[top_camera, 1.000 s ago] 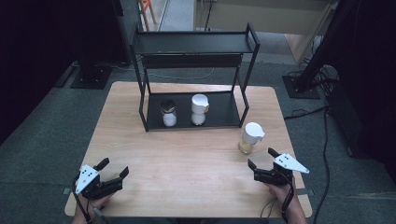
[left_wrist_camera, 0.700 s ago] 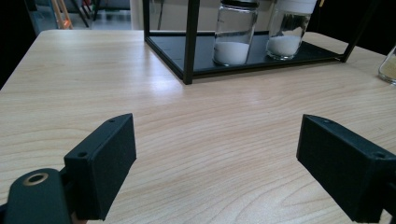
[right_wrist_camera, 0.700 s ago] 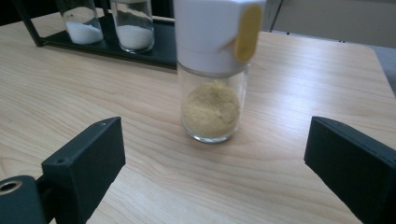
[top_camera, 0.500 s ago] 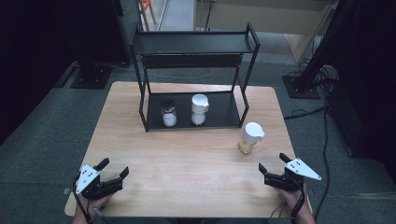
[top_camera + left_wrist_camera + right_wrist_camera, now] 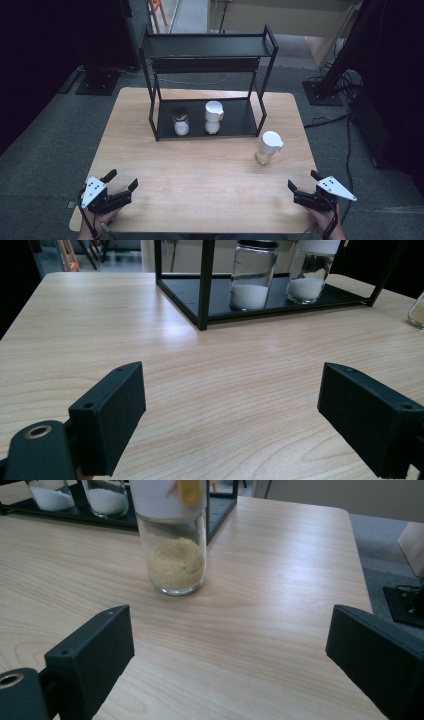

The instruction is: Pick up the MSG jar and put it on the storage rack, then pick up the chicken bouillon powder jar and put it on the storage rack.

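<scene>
Right gripper (image 5: 301, 191) lower right of high view, jaws spread, empty. Glass jar of yellow powder (image 5: 173, 555) upright ahead, apart. Left gripper (image 5: 121, 183) lower left, released.

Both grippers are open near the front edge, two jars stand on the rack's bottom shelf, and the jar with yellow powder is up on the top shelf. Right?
Not quite. The jar with yellow powder stands on the table, just right of the rack, as the high view shows. The rest holds: the left gripper and right gripper are open, and two jars stand on the bottom shelf.
</scene>
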{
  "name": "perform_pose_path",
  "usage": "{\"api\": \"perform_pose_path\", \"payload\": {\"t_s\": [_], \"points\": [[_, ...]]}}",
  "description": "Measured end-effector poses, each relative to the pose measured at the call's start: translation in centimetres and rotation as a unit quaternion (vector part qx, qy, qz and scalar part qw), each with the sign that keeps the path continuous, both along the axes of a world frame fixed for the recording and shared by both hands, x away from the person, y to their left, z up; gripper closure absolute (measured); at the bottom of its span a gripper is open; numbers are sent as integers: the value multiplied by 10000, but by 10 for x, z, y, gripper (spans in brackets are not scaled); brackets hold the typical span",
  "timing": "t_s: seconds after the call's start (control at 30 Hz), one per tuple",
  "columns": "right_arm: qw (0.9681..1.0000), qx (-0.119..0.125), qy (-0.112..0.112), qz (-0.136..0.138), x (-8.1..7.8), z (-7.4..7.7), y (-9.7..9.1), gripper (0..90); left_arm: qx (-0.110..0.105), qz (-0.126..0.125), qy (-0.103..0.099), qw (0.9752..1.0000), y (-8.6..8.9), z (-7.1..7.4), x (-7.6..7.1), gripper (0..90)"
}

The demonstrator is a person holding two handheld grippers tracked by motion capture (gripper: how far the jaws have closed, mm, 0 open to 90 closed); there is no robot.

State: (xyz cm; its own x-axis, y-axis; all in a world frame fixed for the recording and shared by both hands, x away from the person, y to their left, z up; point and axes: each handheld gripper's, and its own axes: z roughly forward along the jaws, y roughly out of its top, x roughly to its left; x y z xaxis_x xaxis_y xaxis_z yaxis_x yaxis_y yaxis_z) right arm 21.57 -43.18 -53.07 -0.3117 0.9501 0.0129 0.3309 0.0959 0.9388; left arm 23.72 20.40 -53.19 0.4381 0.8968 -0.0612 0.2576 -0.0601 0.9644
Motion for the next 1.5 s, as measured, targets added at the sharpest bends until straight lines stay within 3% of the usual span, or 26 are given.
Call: {"api": "perform_pose_path", "payload": {"t_s": [0.43,0.83,1.5], "points": [[9998,74,41,-161,-10,-4,-18,47,5,33,13,10000,0,0,0,122],[10000,-29,15,-24,-2,0,-7,47,-16,1,10,10000,0,0,0,122],[9992,-141,-124,349,26,23,23,47,-14,-5,15,10000,0,0,0,122]]}}
